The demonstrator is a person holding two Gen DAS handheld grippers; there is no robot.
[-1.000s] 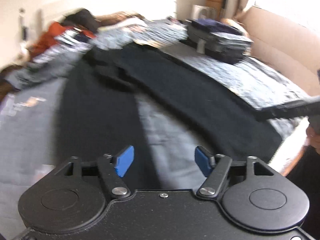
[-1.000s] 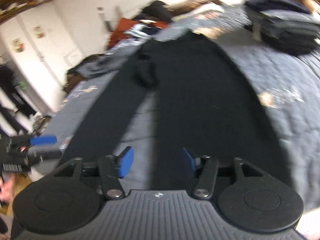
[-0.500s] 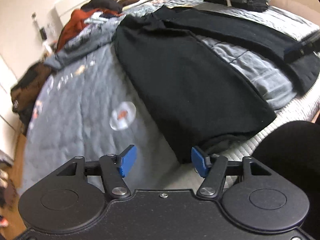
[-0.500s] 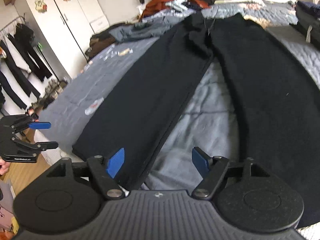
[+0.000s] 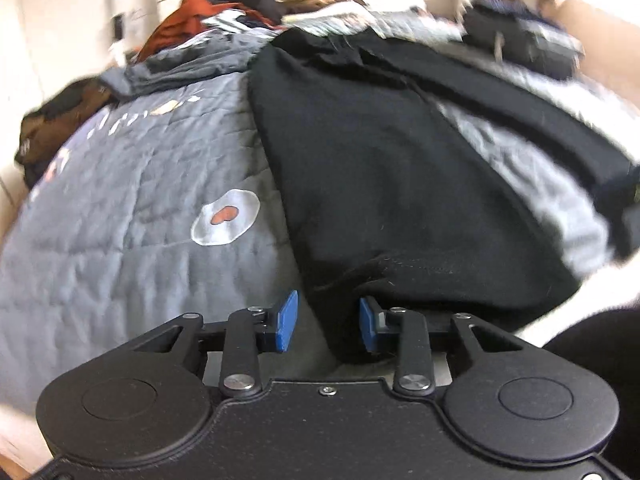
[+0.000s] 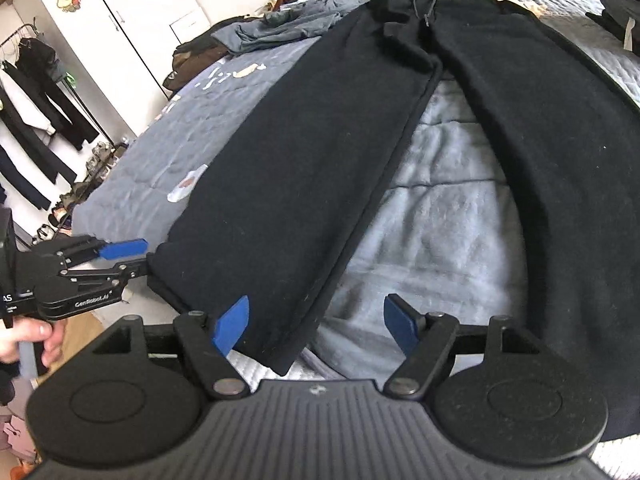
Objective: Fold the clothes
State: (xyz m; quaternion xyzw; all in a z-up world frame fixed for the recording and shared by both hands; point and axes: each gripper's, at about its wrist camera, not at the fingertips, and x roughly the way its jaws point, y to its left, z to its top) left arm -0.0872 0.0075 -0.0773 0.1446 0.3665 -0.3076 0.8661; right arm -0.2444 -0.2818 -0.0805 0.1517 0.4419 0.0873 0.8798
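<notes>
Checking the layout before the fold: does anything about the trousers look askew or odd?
The black trousers lie flat on the grey quilt, legs splayed apart in a V rather than together. The fabric bunches near the waistband. The left leg's hem overhangs the bed edge, where the left claw is closing.

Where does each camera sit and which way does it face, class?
Left wrist: on the left gripper, facing down across the bed at one trouser leg's hem; its jaws are closing, hem between them.
Right wrist: on the right gripper, facing along the black trousers; a hand shows.
Shared: trousers, grey quilt.
</notes>
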